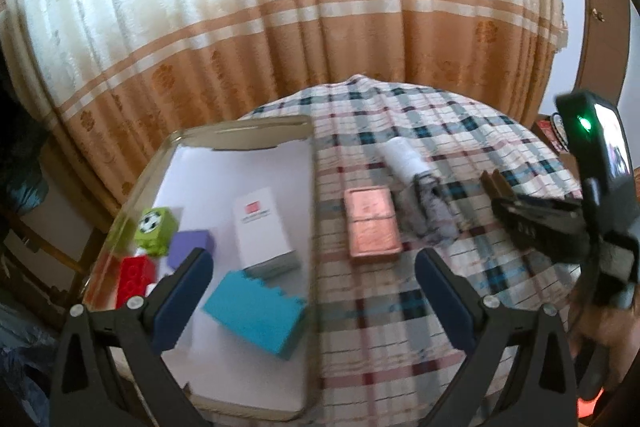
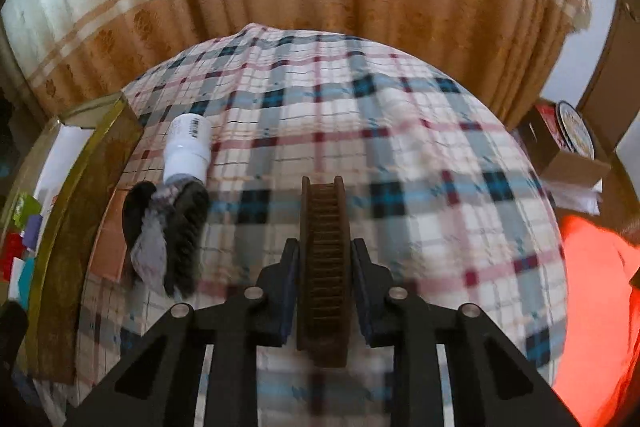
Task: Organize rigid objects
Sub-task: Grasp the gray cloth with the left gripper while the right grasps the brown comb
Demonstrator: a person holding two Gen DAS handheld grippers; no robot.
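My right gripper (image 2: pixel 325 251) is shut on a narrow brown toothed piece, like a comb (image 2: pixel 324 227), which stands on edge between the pads above the plaid cloth. In the left wrist view that gripper (image 1: pixel 516 215) comes in from the right with the brown comb (image 1: pixel 494 183) sticking out. My left gripper (image 1: pixel 314 271) is open and holds nothing, over the right edge of a gold-rimmed tray (image 1: pixel 264 125). The tray holds a teal box (image 1: pixel 256 311), a white box (image 1: pixel 260 227), a green cube (image 1: pixel 156 227), a purple block (image 1: pixel 190 247) and a red block (image 1: pixel 134 279).
A copper tin (image 1: pixel 372 223), a white bottle (image 1: pixel 404 155) and a grey furry item (image 1: pixel 430 211) lie on the plaid cloth (image 2: pixel 400 155). Curtains hang behind. A cardboard box with a round tin (image 2: pixel 568 135) stands far right, beside an orange sleeve (image 2: pixel 592 287).
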